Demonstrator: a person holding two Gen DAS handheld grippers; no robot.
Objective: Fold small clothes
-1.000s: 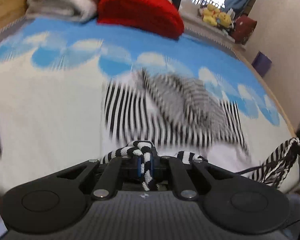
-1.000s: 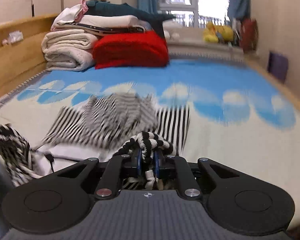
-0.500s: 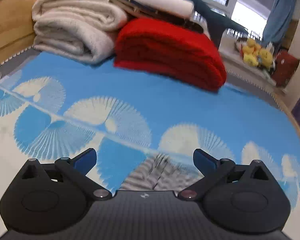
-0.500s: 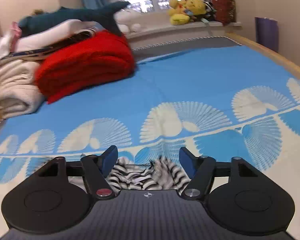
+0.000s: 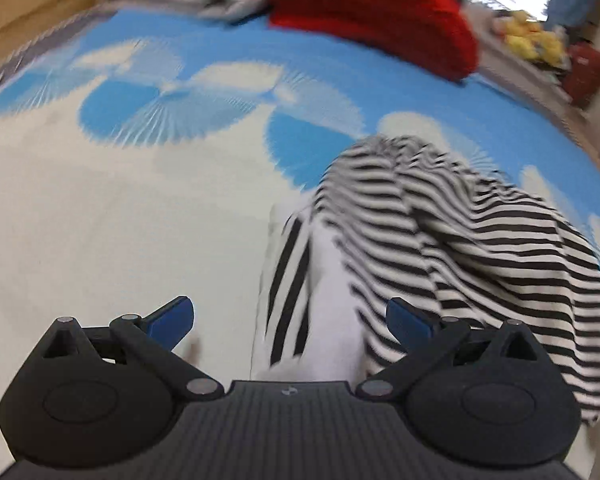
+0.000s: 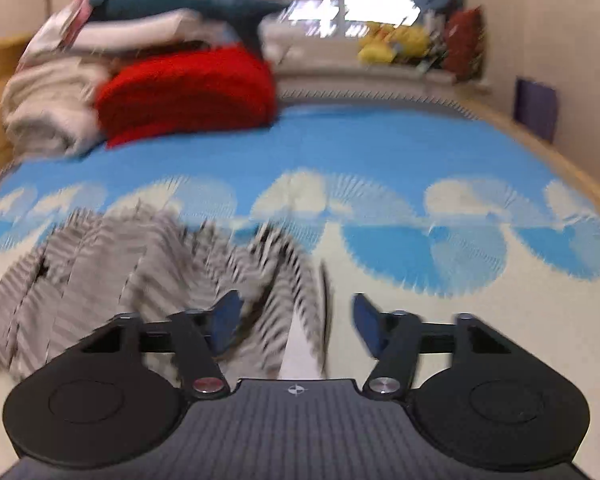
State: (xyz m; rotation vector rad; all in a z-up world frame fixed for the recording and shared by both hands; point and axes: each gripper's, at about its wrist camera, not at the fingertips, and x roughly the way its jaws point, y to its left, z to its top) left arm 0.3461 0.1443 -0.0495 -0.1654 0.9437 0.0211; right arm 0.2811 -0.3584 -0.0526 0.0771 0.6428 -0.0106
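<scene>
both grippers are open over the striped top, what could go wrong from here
1. The striped top lies bunched and rumpled, so a closing left gripper may pinch several layers, spoiling the fold.
2. Both views are motion-blurred; the right gripper could miss the garment's edge and grab the blue and white bedspread instead.

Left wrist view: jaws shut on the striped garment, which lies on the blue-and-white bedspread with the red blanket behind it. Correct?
Not quite. In the left wrist view the left gripper has its jaws open, holding nothing. The striped garment does lie on the blue-and-white bedspread, with the red blanket behind it.
</scene>
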